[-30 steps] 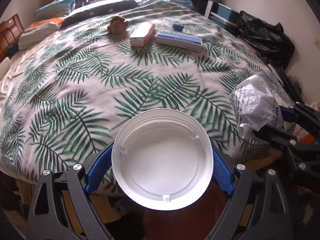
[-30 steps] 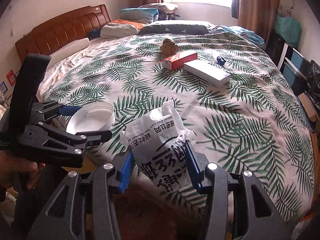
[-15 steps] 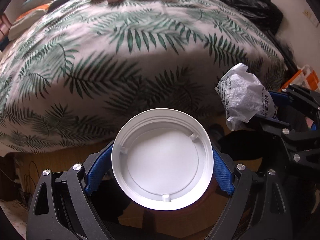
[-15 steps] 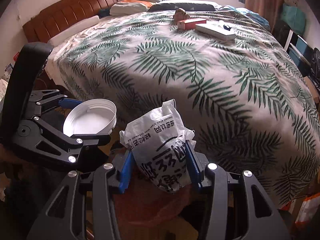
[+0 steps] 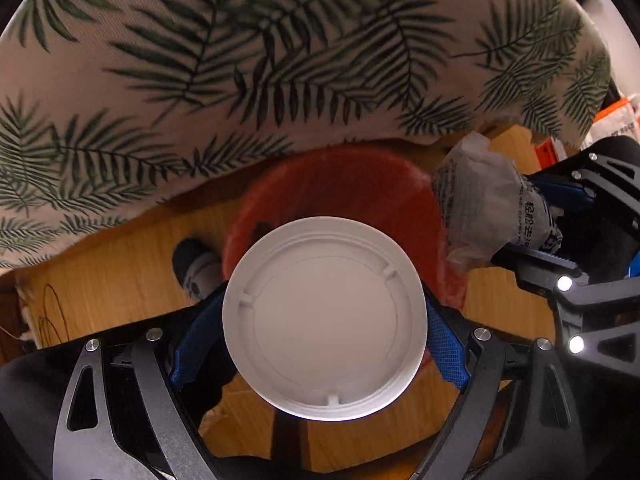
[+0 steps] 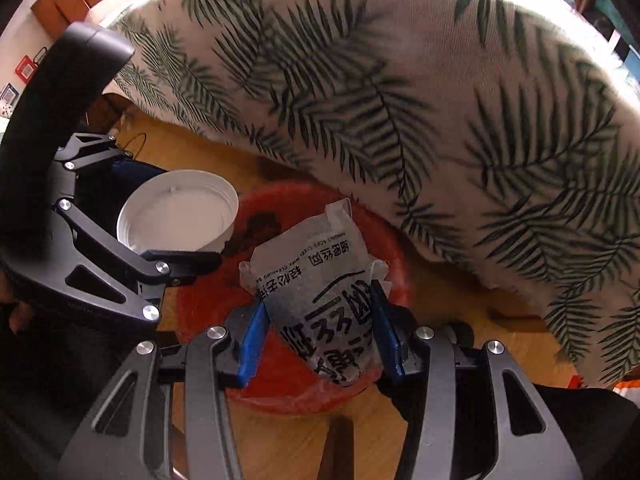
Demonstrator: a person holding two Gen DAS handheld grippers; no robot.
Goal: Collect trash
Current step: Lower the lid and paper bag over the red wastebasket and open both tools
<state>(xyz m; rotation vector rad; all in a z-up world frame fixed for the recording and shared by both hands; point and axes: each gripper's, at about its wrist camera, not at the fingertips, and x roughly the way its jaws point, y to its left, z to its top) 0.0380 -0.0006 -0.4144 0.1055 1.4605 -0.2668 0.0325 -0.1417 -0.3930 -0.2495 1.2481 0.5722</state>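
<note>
hanging over the red bin (image 5: 348, 184) beside the bed (image 5: 240, 60). left gripper (image 5: 320, 336) pointing straight down, spread wide, clamping the stiff, light lid (image 5: 324, 318) by its rim. right gripper (image 6: 318, 338) tilting down, narrow, pinching the soft crinkly bag (image 6: 320, 300) mid-body.

The bin (image 5: 352, 184) stands on the floor (image 5: 120, 260), just beside the bed cover (image 5: 280, 60) that hangs down behind it. The lid (image 5: 324, 318) is over the bin's left part. The bag (image 6: 320, 300) is to the lid's right, also over the bin.
</note>
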